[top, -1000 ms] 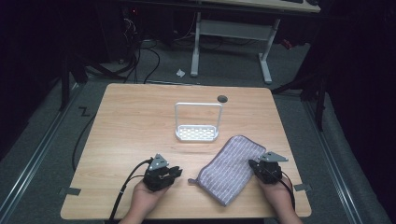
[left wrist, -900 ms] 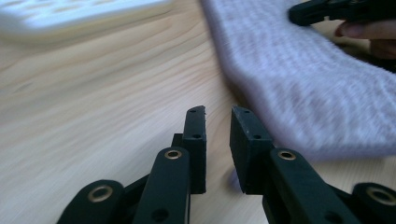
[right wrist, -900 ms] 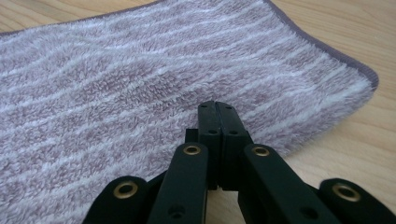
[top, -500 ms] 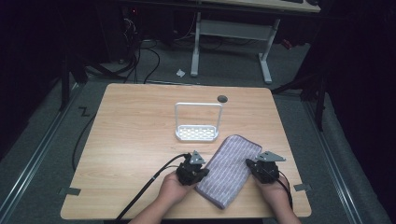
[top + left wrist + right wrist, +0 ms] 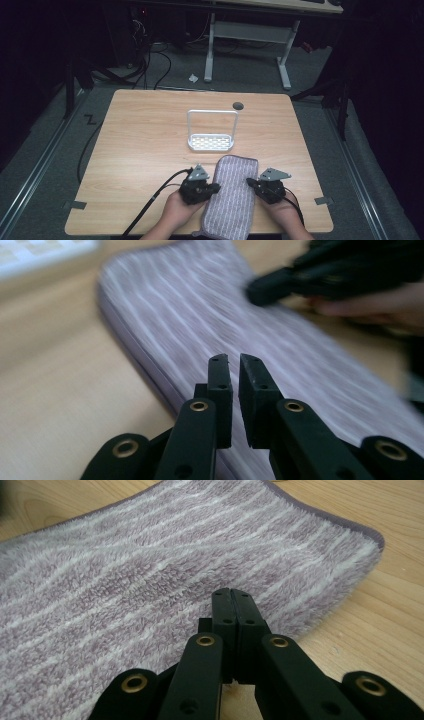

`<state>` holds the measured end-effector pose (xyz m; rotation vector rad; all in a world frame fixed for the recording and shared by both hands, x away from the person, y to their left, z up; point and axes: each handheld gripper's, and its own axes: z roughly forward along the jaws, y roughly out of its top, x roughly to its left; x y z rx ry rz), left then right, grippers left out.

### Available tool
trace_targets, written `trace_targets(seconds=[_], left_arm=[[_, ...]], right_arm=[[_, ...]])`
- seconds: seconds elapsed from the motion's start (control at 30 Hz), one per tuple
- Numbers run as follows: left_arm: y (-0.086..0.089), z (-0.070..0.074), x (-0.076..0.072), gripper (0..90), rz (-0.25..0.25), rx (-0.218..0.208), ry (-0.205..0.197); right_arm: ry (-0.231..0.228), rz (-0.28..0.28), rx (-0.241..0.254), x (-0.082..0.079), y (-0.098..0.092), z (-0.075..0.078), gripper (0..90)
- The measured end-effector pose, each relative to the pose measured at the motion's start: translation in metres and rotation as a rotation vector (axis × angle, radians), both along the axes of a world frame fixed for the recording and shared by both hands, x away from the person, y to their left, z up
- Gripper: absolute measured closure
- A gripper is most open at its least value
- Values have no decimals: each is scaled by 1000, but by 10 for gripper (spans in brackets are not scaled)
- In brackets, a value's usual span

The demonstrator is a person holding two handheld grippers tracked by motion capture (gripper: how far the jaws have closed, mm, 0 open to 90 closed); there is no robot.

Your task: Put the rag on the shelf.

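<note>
A folded purple-grey striped towel (image 5: 231,197) lies lengthwise at the table's near edge, between the two hands. My left gripper (image 5: 214,188) sits at the towel's left edge, pointing at it. In the left gripper view that gripper (image 5: 234,360) shows a narrow gap between its jaws; they have just been opening and nothing is between them, with the towel (image 5: 210,320) just beyond. My right gripper (image 5: 251,183) rests at the towel's right edge. Its jaws are pressed together (image 5: 232,594) over the towel (image 5: 125,580) and hold nothing.
A small white rack (image 5: 211,134) with a perforated base stands mid-table behind the towel. A dark round hole (image 5: 238,105) sits near the table's far edge. Cables trail from the left gripper off the front edge. Tape marks flank the front corners.
The left hand has moved right to the towel's left edge. The towel has turned from a diagonal lie to nearly straight front-to-back. The right hand shifted slightly with it.
</note>
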<state>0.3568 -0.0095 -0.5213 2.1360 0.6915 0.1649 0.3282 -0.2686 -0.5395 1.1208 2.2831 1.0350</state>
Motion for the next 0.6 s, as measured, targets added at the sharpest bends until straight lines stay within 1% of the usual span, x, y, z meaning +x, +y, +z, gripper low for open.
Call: trace_targets(seconds=[0.03,0.07,0.1,0.13,0.2,0.27,0.33,0.4,0.5,0.53,0.57,0.6], left_arm=[[-7,-4,8,840,9,26,6],[-11,-7,14,847,10,40,20],[-15,-11,16,855,-2,61,22],[-15,-13,14,861,-10,64,0],[-10,-13,7,865,-19,63,2],[0,-14,-3,869,-27,65,4],[14,-14,-14,870,-32,66,9],[29,-15,-25,873,-28,57,23],[51,-17,-39,881,-3,36,25],[56,-18,-42,884,9,23,36],[60,-18,-44,885,17,19,52],[62,-17,-46,885,19,25,57]], right_arm=[[-1,0,3,0,0,0,900],[-2,-2,5,0,0,0,900],[-4,-3,5,-1,0,-1,900],[-6,-2,4,-1,1,-1,900],[-2,6,11,-3,2,-1,900],[8,24,22,-6,5,-1,900],[12,47,25,-8,11,-1,900],[18,73,32,-10,20,-1,900],[18,128,18,-17,35,-1,900],[22,148,16,-20,39,-1,900],[30,169,21,-22,42,0,898],[37,181,24,-24,44,0,897]])
